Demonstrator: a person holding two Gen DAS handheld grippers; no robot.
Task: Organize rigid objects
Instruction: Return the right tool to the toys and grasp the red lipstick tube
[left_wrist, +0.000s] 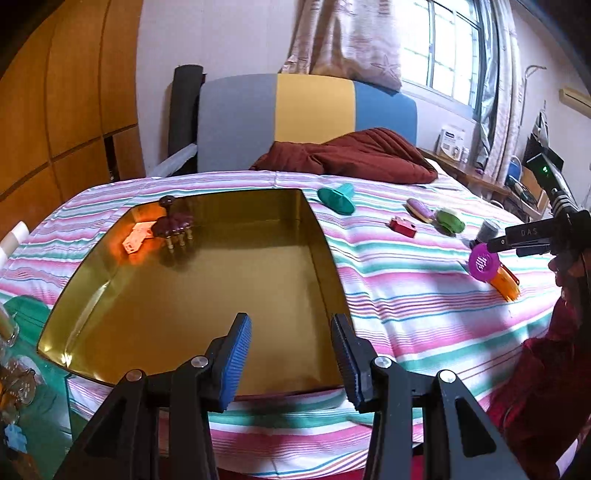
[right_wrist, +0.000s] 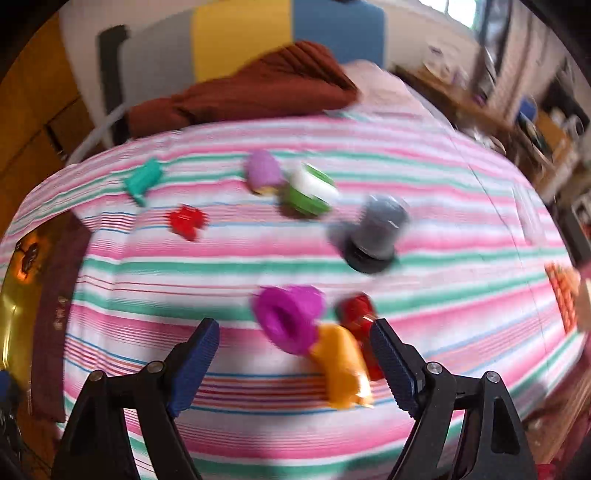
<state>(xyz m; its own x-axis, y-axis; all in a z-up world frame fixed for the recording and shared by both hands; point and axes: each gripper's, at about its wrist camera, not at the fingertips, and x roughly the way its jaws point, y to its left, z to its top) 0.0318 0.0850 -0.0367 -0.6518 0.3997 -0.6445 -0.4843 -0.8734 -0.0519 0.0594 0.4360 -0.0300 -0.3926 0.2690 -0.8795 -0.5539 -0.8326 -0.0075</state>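
Observation:
A gold tin box (left_wrist: 110, 273) lies open on the striped bedsheet, with a dark maroon pronged piece (left_wrist: 173, 221) in its far left corner. My left gripper (left_wrist: 291, 354) hangs open and empty over the tin's near edge. My right gripper (right_wrist: 295, 365) is open just above a magenta funnel-shaped piece (right_wrist: 288, 317), an orange piece (right_wrist: 341, 369) and a red piece (right_wrist: 356, 314), touching none of them. Farther off lie a grey cylinder on a black base (right_wrist: 376, 232), a green and white piece (right_wrist: 310, 190), a purple piece (right_wrist: 262, 171), a small red piece (right_wrist: 186, 219) and a teal piece (right_wrist: 144, 181).
A brown blanket (left_wrist: 354, 155) lies at the bed's far end before a grey, yellow and blue headboard (left_wrist: 310, 107). A wooden wardrobe (left_wrist: 55, 110) stands left. A person's red sleeve (left_wrist: 546, 369) shows at right. Glass items (left_wrist: 14, 369) sit by the tin's near left corner.

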